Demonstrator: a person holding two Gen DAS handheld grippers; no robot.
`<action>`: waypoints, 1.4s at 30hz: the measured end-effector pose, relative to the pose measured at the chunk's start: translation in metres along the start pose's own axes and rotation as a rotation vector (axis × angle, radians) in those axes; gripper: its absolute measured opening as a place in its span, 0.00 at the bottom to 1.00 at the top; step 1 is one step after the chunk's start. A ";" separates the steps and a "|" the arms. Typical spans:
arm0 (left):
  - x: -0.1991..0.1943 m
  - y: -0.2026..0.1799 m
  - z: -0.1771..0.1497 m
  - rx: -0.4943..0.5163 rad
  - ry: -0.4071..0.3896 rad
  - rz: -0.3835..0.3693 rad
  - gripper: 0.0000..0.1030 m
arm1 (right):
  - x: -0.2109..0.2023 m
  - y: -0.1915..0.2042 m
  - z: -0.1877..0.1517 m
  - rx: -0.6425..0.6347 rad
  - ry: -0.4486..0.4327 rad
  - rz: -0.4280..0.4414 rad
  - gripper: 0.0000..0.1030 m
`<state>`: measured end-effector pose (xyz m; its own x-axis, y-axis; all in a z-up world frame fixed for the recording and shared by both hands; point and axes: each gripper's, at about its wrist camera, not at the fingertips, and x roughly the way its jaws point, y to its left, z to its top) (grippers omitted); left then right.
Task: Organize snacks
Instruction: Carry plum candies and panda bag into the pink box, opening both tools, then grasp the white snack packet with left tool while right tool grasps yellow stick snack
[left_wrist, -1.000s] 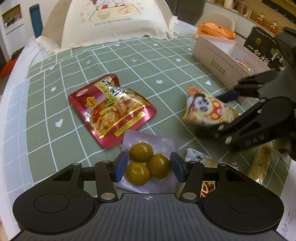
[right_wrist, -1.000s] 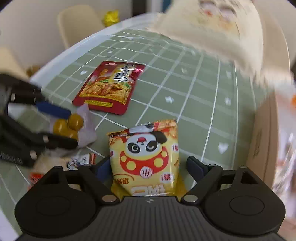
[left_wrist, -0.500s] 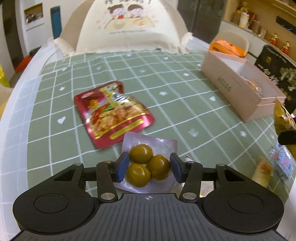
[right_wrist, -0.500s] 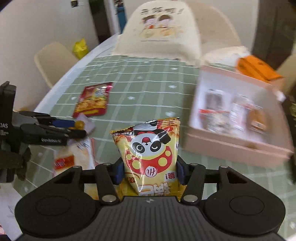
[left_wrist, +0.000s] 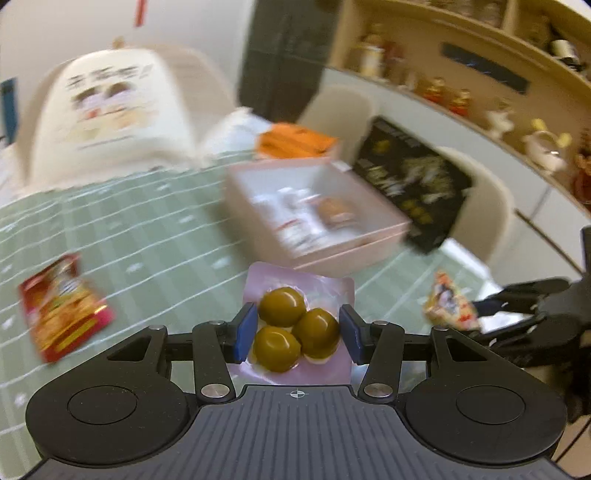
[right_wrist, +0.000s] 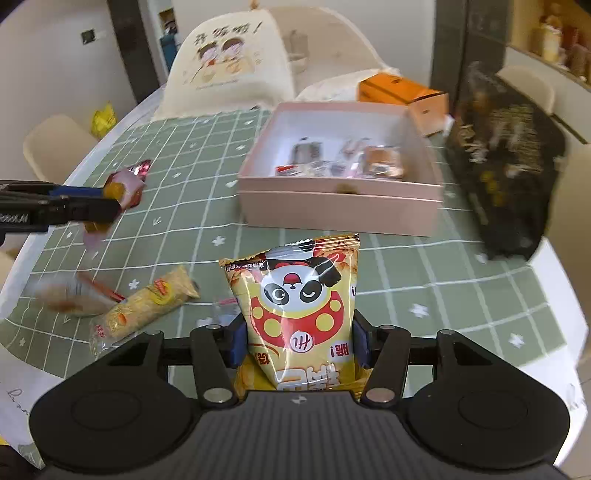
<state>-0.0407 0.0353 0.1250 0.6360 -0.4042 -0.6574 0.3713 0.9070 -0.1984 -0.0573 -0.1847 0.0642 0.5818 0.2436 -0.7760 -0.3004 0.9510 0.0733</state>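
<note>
The panda chip bag looks light, puffy and slick; the right tongs pinch its lower sides, clear of the table. The left tongs clamp a soft pouch of olives. The pink box waits at twelve o'clock.

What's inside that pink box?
The pink box holds several small wrapped snacks, mainly along its near side; one looks brownish. Blur hides what they are, and the near wall covers anything right behind it.
</note>
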 end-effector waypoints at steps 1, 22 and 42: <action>0.003 -0.005 0.010 -0.010 -0.012 -0.018 0.53 | -0.004 -0.004 -0.002 0.005 -0.013 -0.009 0.52; 0.034 0.040 0.011 -0.313 -0.058 -0.031 0.51 | -0.017 -0.029 0.031 0.065 -0.126 -0.044 0.52; -0.050 0.042 -0.119 -0.334 0.331 -0.022 0.49 | 0.067 0.091 0.042 -0.122 0.095 0.297 0.82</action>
<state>-0.1377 0.1075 0.0635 0.3607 -0.4136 -0.8360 0.1094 0.9089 -0.4025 -0.0137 -0.0741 0.0450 0.3841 0.4823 -0.7873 -0.5375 0.8101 0.2341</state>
